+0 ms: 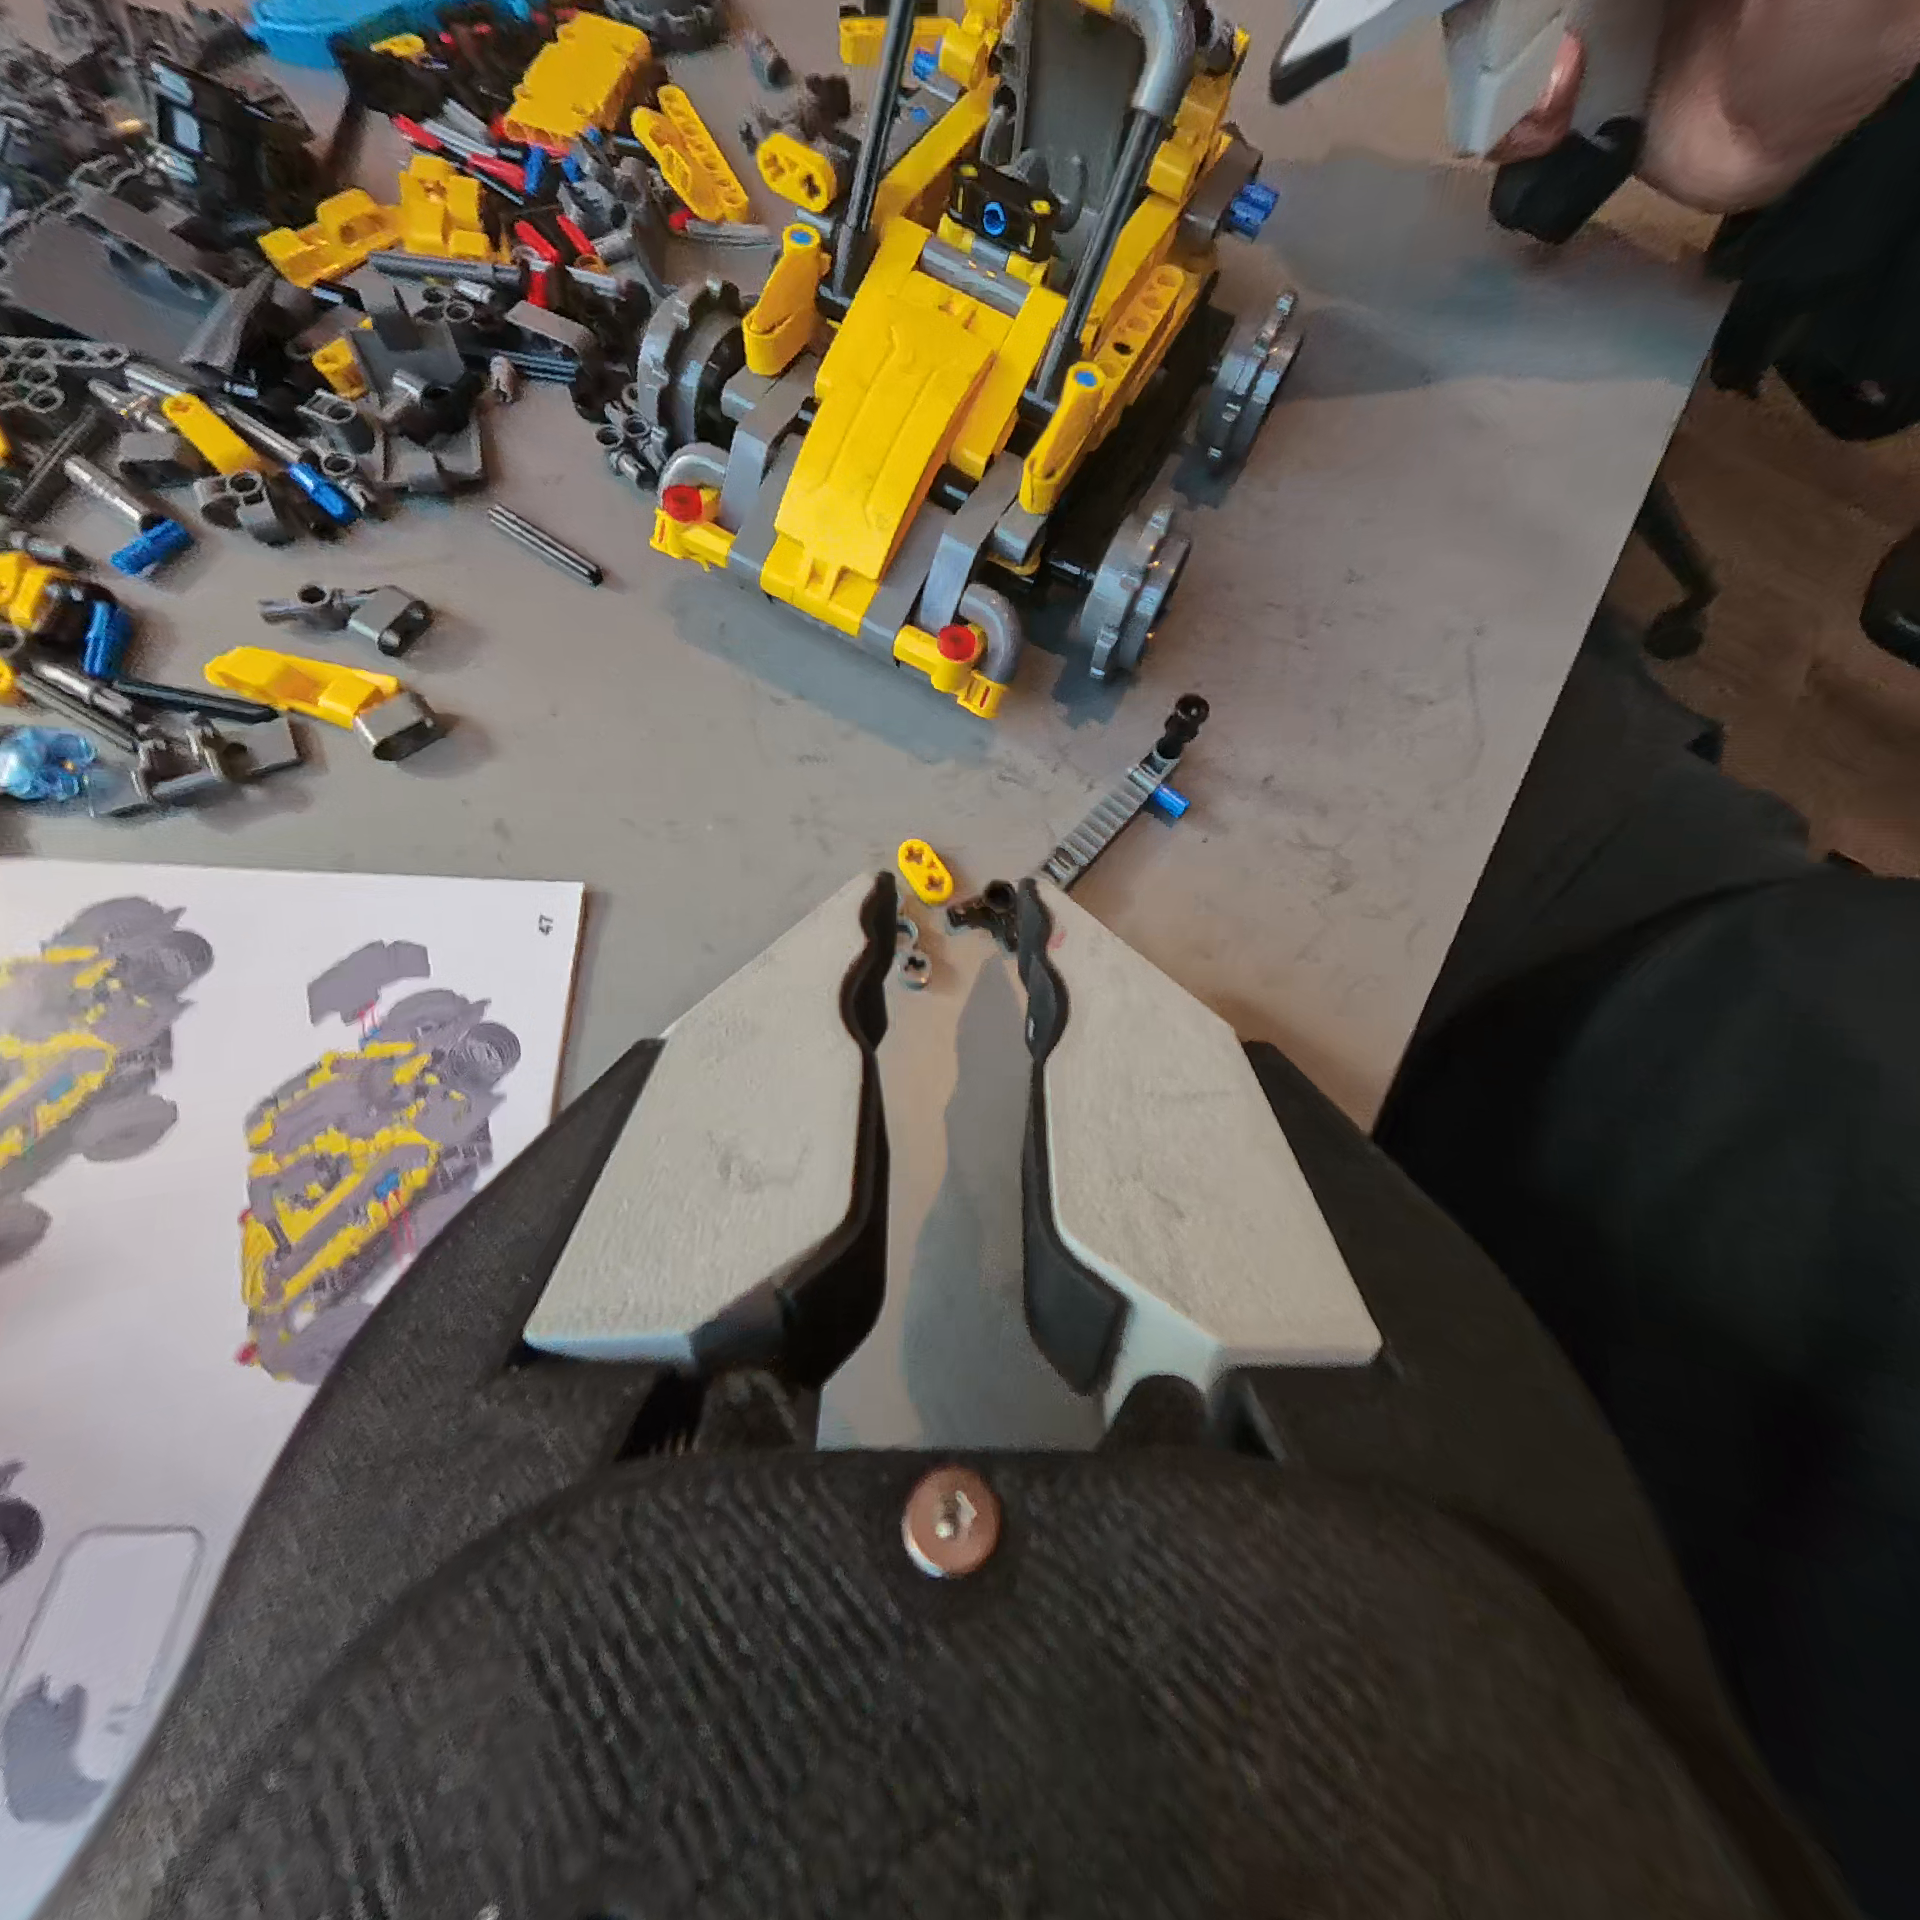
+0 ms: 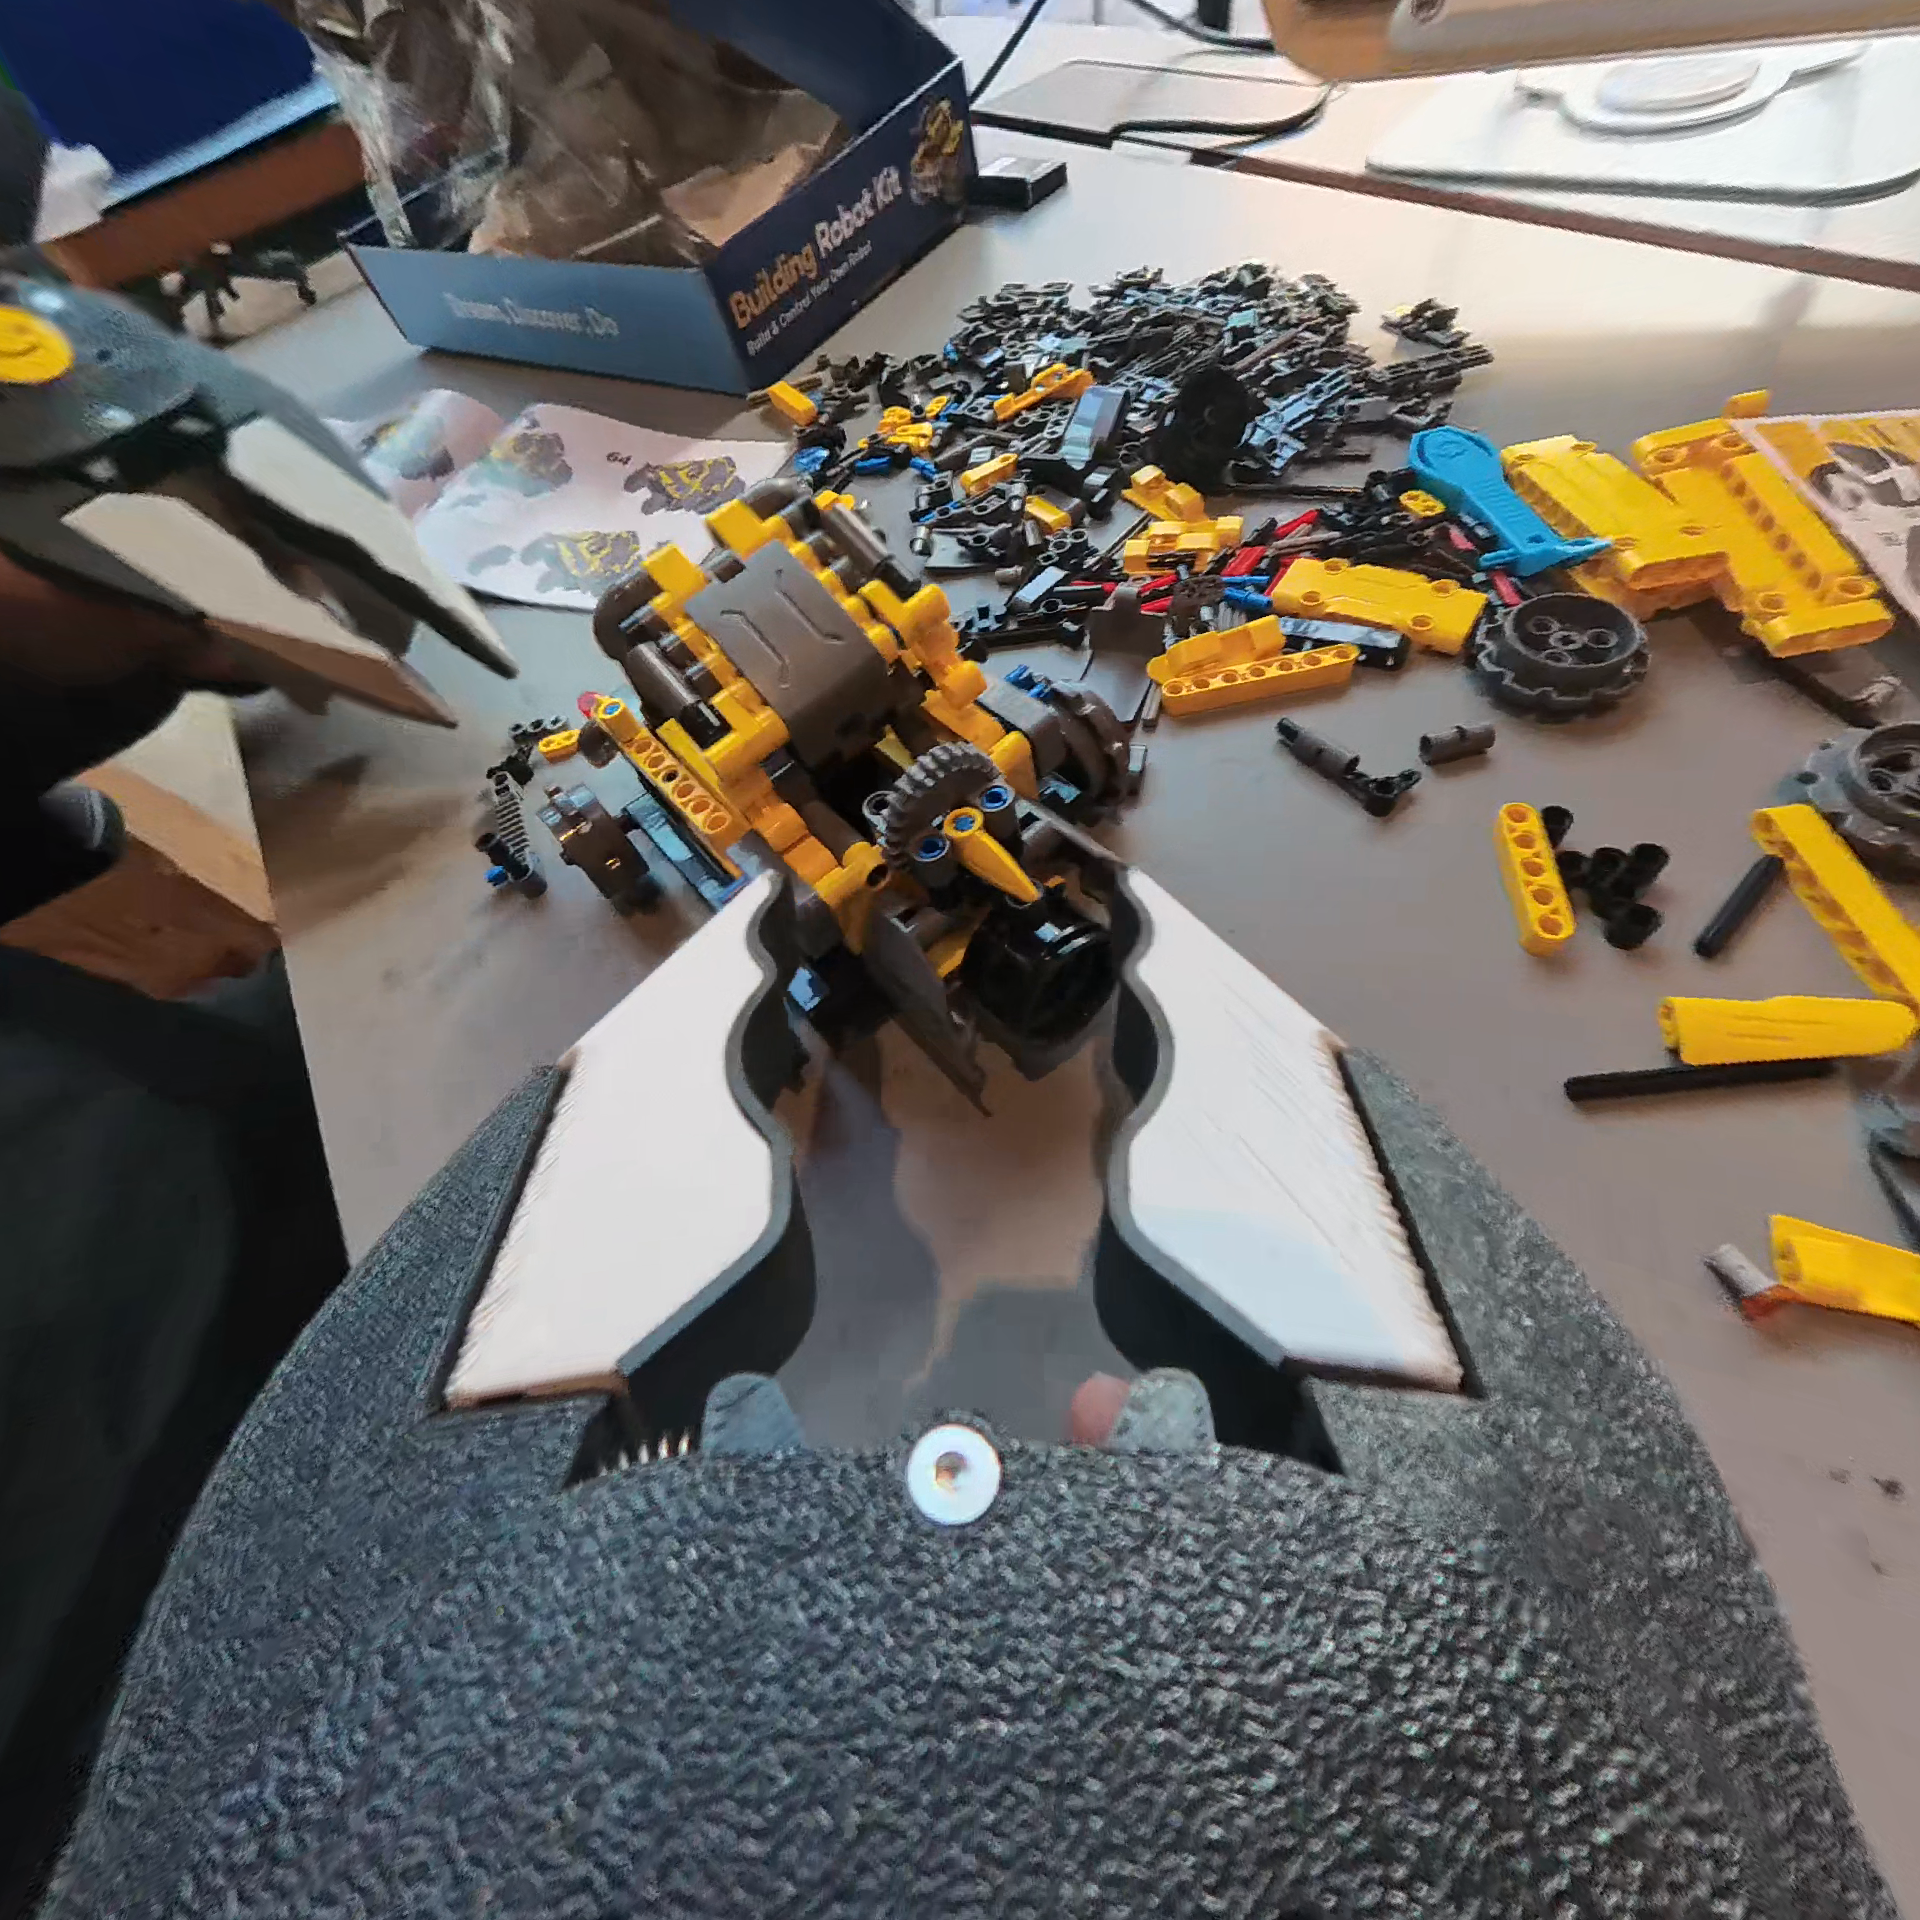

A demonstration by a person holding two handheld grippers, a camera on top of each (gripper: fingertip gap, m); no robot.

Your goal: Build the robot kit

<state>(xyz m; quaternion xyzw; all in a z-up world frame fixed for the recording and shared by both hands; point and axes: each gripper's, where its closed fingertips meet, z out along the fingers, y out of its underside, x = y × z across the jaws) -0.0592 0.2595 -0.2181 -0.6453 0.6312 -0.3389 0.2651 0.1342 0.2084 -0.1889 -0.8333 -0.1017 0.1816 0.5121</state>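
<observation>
My left gripper (image 1: 956, 902) is open and empty, low over the grey table (image 1: 727, 769) near its front edge. Between its tips lie a small grey connector (image 1: 914, 961) and a black connector (image 1: 982, 909), which is against the right fingertip. A small yellow two-hole piece (image 1: 925, 868) and a grey toothed bar (image 1: 1101, 821) with a blue pin lie just beyond. The yellow and grey brick vehicle (image 1: 935, 416) stands farther ahead. My right gripper (image 2: 951, 894) is open and empty, hovering over the near end of the vehicle (image 2: 810, 707). It also shows in the left wrist view (image 1: 1455, 73), held by a hand.
An open instruction booklet (image 1: 260, 1143) lies left of my left gripper. A big pile of loose yellow, black and grey parts (image 2: 1195, 499) spreads behind the vehicle, with a blue tool (image 2: 1475, 488) and wheels (image 2: 1558, 655). A dark blue box (image 2: 675, 301) stands at the back. The table edge (image 1: 1558, 748) runs on the right. One gripper's finger ends stand about 20 centimeters off the other's.
</observation>
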